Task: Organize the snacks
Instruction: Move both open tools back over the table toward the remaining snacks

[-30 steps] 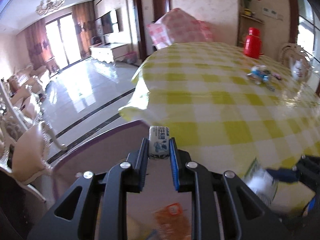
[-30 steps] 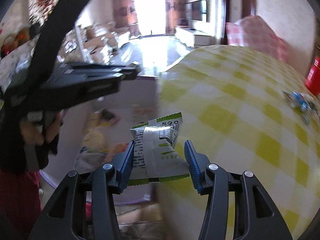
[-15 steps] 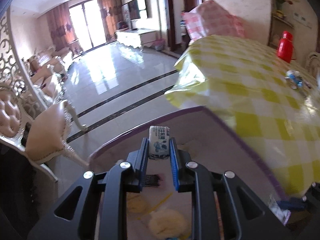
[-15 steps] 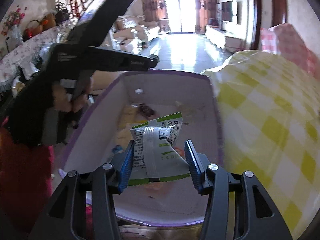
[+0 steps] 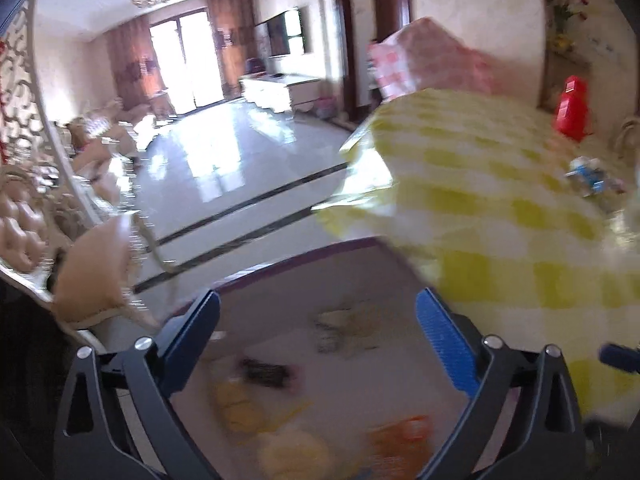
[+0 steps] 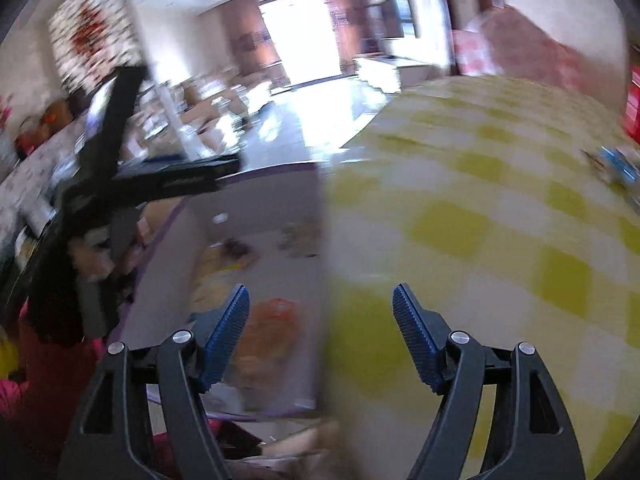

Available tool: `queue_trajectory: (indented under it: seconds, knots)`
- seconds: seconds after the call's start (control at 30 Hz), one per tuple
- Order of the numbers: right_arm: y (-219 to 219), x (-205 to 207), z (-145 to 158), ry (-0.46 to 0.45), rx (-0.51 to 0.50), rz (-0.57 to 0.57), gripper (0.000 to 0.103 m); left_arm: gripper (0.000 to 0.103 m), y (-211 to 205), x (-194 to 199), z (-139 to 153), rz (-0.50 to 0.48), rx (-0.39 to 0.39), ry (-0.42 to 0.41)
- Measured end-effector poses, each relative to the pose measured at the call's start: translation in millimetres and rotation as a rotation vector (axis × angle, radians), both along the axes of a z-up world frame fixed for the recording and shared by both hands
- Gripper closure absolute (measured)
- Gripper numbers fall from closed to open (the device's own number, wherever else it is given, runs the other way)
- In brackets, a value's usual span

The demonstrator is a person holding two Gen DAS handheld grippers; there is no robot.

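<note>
A purple-rimmed box (image 5: 304, 256) sits beside the table edge and holds several blurred snack packets (image 5: 348, 328). It also shows in the right wrist view (image 6: 276, 168), with an orange packet (image 6: 272, 320) inside. My left gripper (image 5: 318, 330) is open and empty above the box. My right gripper (image 6: 320, 322) is open and empty, over the box's right wall and the yellow checked tablecloth (image 6: 480, 220). A small pile of blue-wrapped snacks (image 5: 592, 174) lies on the table at the far right, also seen in the right wrist view (image 6: 616, 162).
A red thermos (image 5: 572, 108) stands at the table's far side. A pink checked chair cover (image 5: 424, 60) is behind the table. Cream chairs (image 5: 92, 264) stand at left. The left gripper's body (image 6: 160, 180) crosses the right wrist view at left.
Both grippers have opened. The small blue-white packet has left my left gripper and the green-white packet has left my right gripper. Both views are motion-blurred and swing toward the table.
</note>
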State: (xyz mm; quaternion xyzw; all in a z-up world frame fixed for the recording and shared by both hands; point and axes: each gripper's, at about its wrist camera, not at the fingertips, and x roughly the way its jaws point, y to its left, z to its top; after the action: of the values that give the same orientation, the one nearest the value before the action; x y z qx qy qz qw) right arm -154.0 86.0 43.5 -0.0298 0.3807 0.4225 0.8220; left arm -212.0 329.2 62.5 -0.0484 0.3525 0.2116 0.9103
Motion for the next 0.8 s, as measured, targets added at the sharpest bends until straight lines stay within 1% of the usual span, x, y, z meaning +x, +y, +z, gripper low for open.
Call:
queue_trajectory:
  seconds: [0.07, 0.1, 0.13, 0.17, 0.2, 0.23, 0.3, 0.33, 0.37, 0.4, 0.47, 0.5, 0.53, 0.6, 0.7, 0.73, 0.8]
  knots:
    - [-24, 13, -2, 0.014, 0.002, -0.070, 0.028, 0.002, -15, 9, 1, -0.031, -0.076, -0.018]
    - [-41, 21, -4, 0.019, -0.007, -0.125, 0.027, 0.002, -26, 14, 2, -0.053, -0.131, -0.022]
    - [-52, 26, -4, 0.022, -0.014, -0.161, 0.026, 0.002, -40, 22, 3, -0.093, -0.211, -0.030]
    - [-65, 33, -6, 0.032, -0.021, -0.204, 0.025, 0.002, -54, 30, 4, -0.134, -0.275, -0.039]
    - [-83, 42, -9, 0.053, -0.016, -0.253, 0.025, 0.002, -68, 39, 4, -0.169, -0.324, -0.045]
    - [-98, 49, -11, 0.071, -0.002, -0.289, 0.024, 0.002, -91, 54, 6, -0.221, -0.364, -0.039]
    - [-123, 59, -12, 0.083, 0.012, -0.348, 0.024, 0.002, -123, 77, 5, -0.279, -0.371, -0.019]
    - [-138, 64, -12, 0.079, 0.009, -0.390, 0.024, 0.002, -144, 98, 5, -0.312, -0.367, -0.010]
    - [-156, 71, -13, 0.074, 0.007, -0.432, 0.024, 0.002, -160, 113, 4, -0.323, -0.363, -0.007]
    - [-164, 75, -14, 0.074, 0.009, -0.452, 0.024, 0.002, -173, 128, 3, -0.325, -0.359, -0.005]
    - [-195, 89, -17, 0.093, 0.011, -0.514, 0.023, 0.002, -199, 166, -3, -0.316, -0.351, -0.012]
    - [-204, 96, -18, 0.092, -0.005, -0.541, 0.022, 0.002, -209, 182, -8, -0.295, -0.345, -0.008]
    - [-216, 108, -19, 0.076, -0.039, -0.578, 0.021, 0.002, -218, 203, -14, -0.261, -0.346, -0.001]
    - [-239, 136, -20, 0.061, -0.098, -0.644, 0.021, 0.002, -231, 240, -24, -0.197, -0.377, -0.004]
    - [-269, 182, -29, 0.096, -0.145, -0.720, 0.021, 0.002, -234, 273, -32, -0.086, -0.416, -0.037]
    - [-283, 204, -33, 0.108, -0.153, -0.765, 0.021, 0.002, -232, 285, -34, -0.043, -0.439, -0.052]
    - [-302, 234, -38, 0.138, -0.123, -0.835, 0.021, 0.002, -227, 304, -35, 0.027, -0.468, -0.087]
